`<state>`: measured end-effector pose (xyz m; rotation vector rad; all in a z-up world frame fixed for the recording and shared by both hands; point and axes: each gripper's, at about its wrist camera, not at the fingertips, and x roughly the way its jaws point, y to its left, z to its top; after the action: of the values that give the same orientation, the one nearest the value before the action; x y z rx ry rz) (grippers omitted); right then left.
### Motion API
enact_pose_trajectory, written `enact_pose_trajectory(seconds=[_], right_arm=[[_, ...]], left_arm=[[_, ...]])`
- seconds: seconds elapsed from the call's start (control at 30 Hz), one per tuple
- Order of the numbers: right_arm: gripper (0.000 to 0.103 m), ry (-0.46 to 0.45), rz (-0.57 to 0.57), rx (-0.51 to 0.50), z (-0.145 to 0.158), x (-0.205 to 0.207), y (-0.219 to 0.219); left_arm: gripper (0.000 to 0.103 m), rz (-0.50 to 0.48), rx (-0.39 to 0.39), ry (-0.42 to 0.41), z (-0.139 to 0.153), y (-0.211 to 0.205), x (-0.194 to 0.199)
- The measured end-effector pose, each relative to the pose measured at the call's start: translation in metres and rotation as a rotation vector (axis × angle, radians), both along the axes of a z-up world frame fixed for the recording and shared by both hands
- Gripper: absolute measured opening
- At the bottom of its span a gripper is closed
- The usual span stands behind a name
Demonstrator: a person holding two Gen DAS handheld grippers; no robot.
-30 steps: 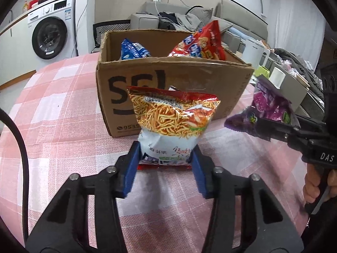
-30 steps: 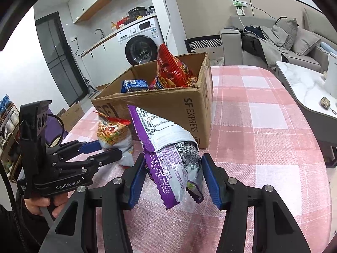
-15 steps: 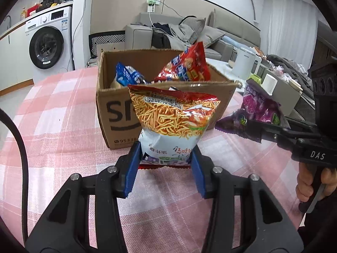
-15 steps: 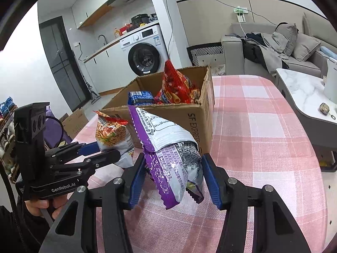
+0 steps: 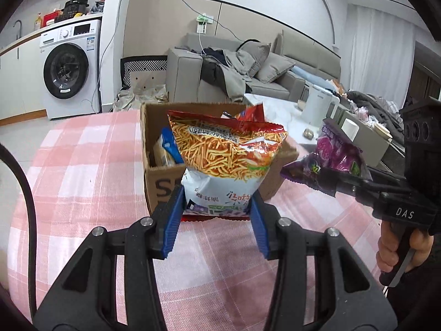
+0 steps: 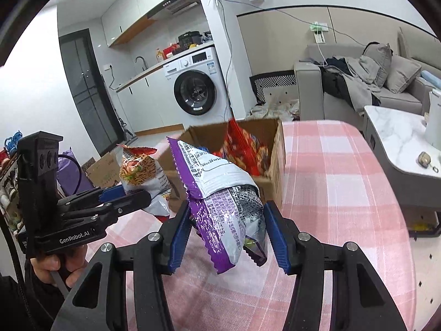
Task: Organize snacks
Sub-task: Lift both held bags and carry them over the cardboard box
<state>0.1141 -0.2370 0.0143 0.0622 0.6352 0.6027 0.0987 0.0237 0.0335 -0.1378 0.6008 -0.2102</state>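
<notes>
Left hand-held gripper (image 5: 217,207) clamped on the lower edge of the noodle-snack bag (image 5: 224,154), bag upright, held above the pink checked tabletop (image 5: 82,149). Right hand-held gripper (image 6: 228,231) clamped on the purple bag (image 6: 220,193), long axis tilted up and away toward the box. Cardboard box (image 5: 157,184) lies straight ahead of both — open top, a blue packet (image 5: 171,143) and a red bag (image 6: 242,146) inside. Judgement: the left bag looks nearer the opening — likely first in.
</notes>
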Motion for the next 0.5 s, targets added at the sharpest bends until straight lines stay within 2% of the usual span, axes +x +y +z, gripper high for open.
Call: enact_pose_trajectory(seconds=[0.2,0.5], right_arm=[[0.053,-0.012,0.006,0.018,0.016,0.004,0.001],[0.053,-0.032,0.031,0.009,0.033,0.009,0.016]], left_arm=[[0.043,0.004,-0.003,-0.033,0.026,0.007,-0.002],[0.043,0.034,0.033,-0.051,0.059,0.011,0.017]])
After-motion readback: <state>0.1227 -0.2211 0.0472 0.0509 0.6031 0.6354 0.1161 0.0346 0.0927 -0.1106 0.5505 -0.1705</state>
